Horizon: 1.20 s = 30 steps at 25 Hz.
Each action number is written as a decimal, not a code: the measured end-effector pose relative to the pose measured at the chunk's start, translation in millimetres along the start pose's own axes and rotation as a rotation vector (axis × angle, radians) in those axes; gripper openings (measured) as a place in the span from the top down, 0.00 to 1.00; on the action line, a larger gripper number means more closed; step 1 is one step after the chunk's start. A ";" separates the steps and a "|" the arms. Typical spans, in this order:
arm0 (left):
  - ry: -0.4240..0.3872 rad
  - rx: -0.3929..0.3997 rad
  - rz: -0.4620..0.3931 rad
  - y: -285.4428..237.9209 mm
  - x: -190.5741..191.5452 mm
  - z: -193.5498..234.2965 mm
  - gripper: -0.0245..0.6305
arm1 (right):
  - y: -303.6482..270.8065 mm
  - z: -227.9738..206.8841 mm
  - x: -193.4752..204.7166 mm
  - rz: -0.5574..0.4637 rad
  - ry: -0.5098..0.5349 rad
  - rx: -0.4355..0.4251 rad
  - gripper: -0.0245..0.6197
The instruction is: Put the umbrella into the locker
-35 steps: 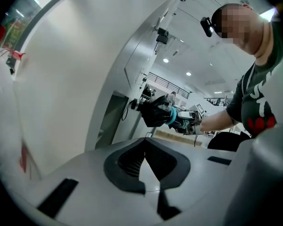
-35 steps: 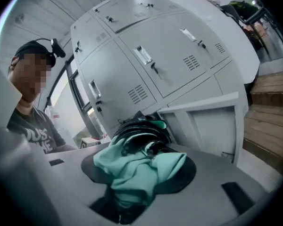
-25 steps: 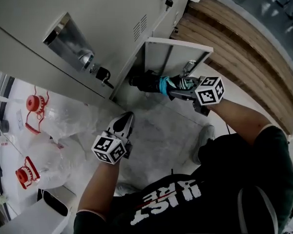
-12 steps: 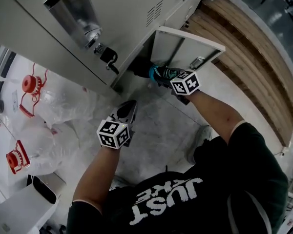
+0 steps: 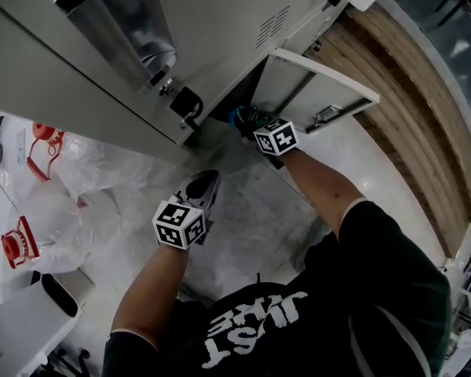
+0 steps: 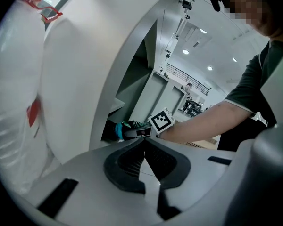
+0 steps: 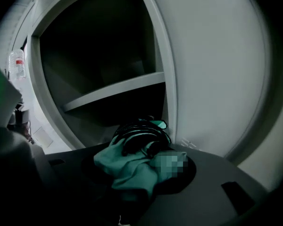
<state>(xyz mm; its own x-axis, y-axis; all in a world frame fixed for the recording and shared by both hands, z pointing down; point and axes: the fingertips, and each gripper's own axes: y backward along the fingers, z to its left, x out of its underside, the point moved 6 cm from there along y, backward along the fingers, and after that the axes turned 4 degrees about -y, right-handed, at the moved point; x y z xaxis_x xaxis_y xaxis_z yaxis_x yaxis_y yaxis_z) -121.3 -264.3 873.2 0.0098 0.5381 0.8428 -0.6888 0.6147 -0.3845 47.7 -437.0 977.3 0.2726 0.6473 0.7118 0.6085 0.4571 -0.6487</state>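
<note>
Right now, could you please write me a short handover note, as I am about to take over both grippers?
Grippers: left gripper has its fingers together and empty, low over the floor before the locker. The right gripper has its fingers closed on the folded teal umbrella.
Things: the umbrella's front end is at the open compartment, below the shelf.
Done: door open, umbrella brought to the opening.
Left: push it inside, set it down, release, withdraw.

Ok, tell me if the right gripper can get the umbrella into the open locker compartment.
Probably yes. The right gripper holds the umbrella right at the dark locker opening; the door stands wide and nothing visible blocks the space under the shelf.
</note>
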 end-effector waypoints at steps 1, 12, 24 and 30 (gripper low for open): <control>0.005 -0.004 -0.001 1.4 1.2 0.5 0.95 | -4.3 2.0 -1.0 0.003 0.009 -0.006 0.61; 0.048 -0.067 -0.007 14.9 12.3 3.6 0.95 | -57.5 7.9 0.3 -0.006 0.045 0.002 0.61; 0.064 -0.102 0.025 4.8 26.8 3.7 0.95 | -100.3 5.0 41.0 0.308 0.155 0.027 0.51; 0.062 -0.075 0.012 -7.1 18.5 -0.1 0.95 | -88.6 15.4 33.2 0.212 0.163 -0.071 0.44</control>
<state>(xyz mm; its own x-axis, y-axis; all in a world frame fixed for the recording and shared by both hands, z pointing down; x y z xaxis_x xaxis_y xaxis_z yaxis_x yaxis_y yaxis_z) -116.2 -258.6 891.5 0.0488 0.5789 0.8139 -0.6328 0.6484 -0.4233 -8.7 -446.6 1054.3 0.5118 0.6149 0.5999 0.5741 0.2747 -0.7713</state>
